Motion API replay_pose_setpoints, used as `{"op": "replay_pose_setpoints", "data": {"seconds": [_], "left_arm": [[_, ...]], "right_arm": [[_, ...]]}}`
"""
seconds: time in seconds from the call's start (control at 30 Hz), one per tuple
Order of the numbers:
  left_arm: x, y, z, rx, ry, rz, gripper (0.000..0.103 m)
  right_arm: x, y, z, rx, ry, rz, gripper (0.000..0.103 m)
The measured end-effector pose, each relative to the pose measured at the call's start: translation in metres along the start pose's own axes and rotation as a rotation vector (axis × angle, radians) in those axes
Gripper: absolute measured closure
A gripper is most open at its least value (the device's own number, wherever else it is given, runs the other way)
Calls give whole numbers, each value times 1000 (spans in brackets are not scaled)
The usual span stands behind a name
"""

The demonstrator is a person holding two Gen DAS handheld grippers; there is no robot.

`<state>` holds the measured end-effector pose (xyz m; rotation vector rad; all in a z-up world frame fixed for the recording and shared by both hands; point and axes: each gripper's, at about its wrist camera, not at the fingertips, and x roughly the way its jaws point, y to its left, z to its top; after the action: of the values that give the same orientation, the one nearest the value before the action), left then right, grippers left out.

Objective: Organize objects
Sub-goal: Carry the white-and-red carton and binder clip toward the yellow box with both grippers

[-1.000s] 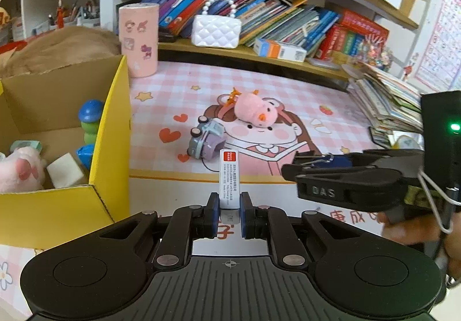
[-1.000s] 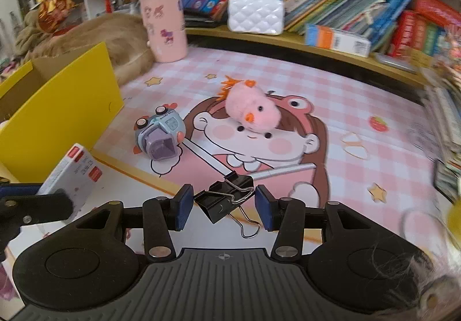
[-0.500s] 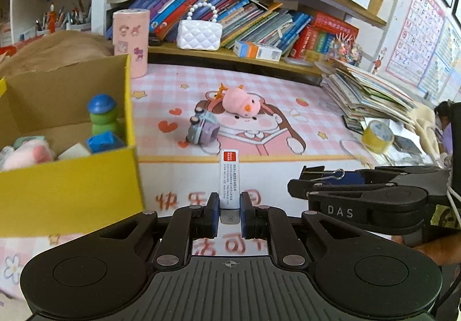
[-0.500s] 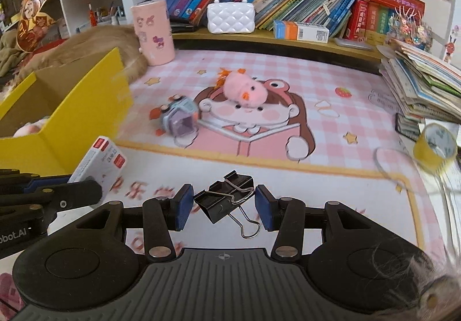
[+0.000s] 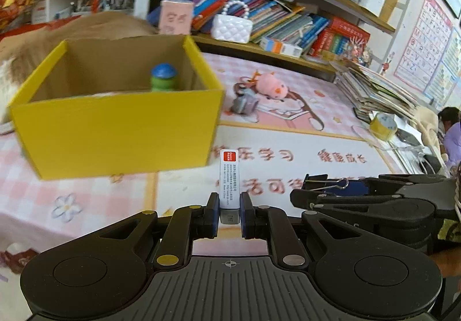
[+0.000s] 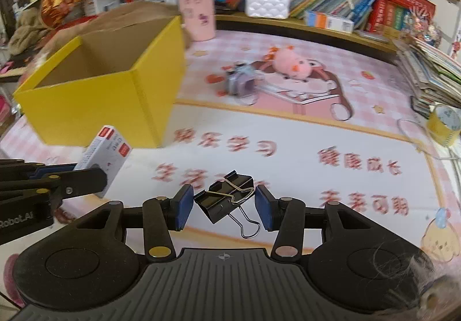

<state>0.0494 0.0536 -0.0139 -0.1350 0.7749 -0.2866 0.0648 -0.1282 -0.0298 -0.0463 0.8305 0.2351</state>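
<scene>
While both tools hung above the table (image 6: 288,134), the left hand-held gripper (image 5: 229,214) was clamped on one small white box (image 5: 229,181) with a red label, held upright between its blue pads, and the right hand-held gripper (image 6: 222,207) pinched one black binder clip (image 6: 227,195) by its two ends, the wire handles hanging toward the camera. One yellow cardboard box (image 5: 115,131) stood open on the pink mat just ahead and left of the white box; one blue-capped green toy (image 5: 163,78) showed over its rim. Farther back lay one pink plush pig (image 6: 291,64) and, just beside it, one small purple toy car (image 6: 240,83). One pink cup (image 6: 197,14) and one white quilted purse (image 6: 266,4) stood near the shelf of books, and one yellow tape roll (image 6: 443,123) sat at the right edge.

Compared with half a second before, both views had drawn back: the yellow box now appeared almost whole in front of the left tool, and the pig and car looked smaller and farther off, while each grasp was unchanged
</scene>
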Motion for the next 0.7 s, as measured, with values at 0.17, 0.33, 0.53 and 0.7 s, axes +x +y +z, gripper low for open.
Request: {"op": "replay_pose_setpoints", "data": {"seconds": [0.17,0.33,0.53,0.7], "left_arm": [[-21,22,-13,-23,-12,34,90],[-42,43,-23,-52,-30,73,90],[-63,65,-30,-84,-57,115,90],[-78,79,-32,-107,-88,138,90]], "right_arm": [[-4,36,-10,-29,3,46,59],[-7,67,-12,-61,-8,84,59],[-10,97,-13,-93,-18,130,59],[-15,117,-11,-126,-34,152,59]]}}
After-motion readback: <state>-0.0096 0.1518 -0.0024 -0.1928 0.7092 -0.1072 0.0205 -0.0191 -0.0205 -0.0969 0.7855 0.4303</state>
